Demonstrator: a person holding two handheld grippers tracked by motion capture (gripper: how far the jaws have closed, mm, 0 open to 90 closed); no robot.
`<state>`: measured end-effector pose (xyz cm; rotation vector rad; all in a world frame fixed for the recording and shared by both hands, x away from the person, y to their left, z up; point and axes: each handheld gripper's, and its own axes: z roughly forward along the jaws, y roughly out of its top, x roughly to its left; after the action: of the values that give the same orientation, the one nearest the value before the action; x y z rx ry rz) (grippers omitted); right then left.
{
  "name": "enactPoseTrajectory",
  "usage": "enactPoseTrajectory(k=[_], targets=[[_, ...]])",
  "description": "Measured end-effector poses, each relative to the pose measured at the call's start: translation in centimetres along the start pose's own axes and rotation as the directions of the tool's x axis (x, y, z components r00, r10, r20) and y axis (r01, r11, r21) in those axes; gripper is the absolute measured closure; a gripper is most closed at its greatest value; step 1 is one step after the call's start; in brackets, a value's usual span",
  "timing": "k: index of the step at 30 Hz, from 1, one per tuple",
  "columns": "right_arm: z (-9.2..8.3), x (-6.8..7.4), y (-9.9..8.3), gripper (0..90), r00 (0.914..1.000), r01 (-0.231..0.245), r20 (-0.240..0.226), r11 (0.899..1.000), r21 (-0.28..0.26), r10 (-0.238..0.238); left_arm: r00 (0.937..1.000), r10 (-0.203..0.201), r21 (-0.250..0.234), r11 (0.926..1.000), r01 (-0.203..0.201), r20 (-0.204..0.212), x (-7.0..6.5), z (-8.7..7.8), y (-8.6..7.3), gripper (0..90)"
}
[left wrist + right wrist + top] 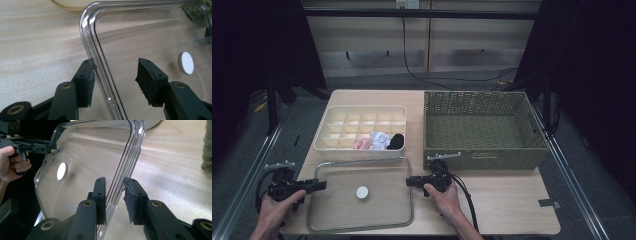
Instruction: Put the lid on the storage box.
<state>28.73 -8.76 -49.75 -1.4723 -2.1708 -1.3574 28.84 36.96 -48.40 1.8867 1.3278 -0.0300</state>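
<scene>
A clear plastic lid (337,207) with a white round knob (362,192) lies flat on the wooden table. My left gripper (319,186) is at the lid's left edge. Its jaws stand on either side of the rim (92,47): one pad touches the rim, the other is well apart, so my left gripper (115,80) is open. My right gripper (409,181) is at the lid's right edge, and my right gripper (115,200) has both pads closed against the rim (130,152). The left gripper (50,146) is also seen across the lid in the right gripper view.
Behind the lid stands a cream divided organizer (362,116) with pink, white and black soft items in its front compartments. A woven green basket (482,152) sits at the right, close to my right gripper. The table's front edge runs just below the lid.
</scene>
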Motion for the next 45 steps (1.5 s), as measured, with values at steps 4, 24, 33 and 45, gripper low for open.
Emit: enactPoseTrajectory(k=[4, 24, 33, 45], targets=[[-0.1, 0.6, 0.2, 65.8, 1.0, 0.008, 0.001, 1.0, 0.001, -0.008, 0.9998, 0.011, -0.014, 0.9998, -0.01, 0.019, -0.6, -0.3, 0.2, 51.6], [-2.1, 2.0, 1.5, 69.5, 0.9923, 0.124, 0.007, 0.992, -0.02, -0.124, 0.9933, 0.021, -0.035, 0.9992, -0.017, 0.114, -0.6, 0.0, 0.7, 46.6], [-2.1, 1.7, 1.6, 69.5, 0.9938, 0.11, 0.018, 0.994, -0.024, -0.11, 0.989, 0.041, -0.052, 0.9981, -0.034, 0.142, -1.2, -0.9, 1.5, 54.1], [-2.0, 2.0, 2.3, 69.1, 0.9974, 0.046, 0.057, 0.998, -0.033, -0.044, 0.9919, 0.036, -0.065, 0.9975, -0.029, 0.122, -1.5, -1.3, 2.6, 56.9]])
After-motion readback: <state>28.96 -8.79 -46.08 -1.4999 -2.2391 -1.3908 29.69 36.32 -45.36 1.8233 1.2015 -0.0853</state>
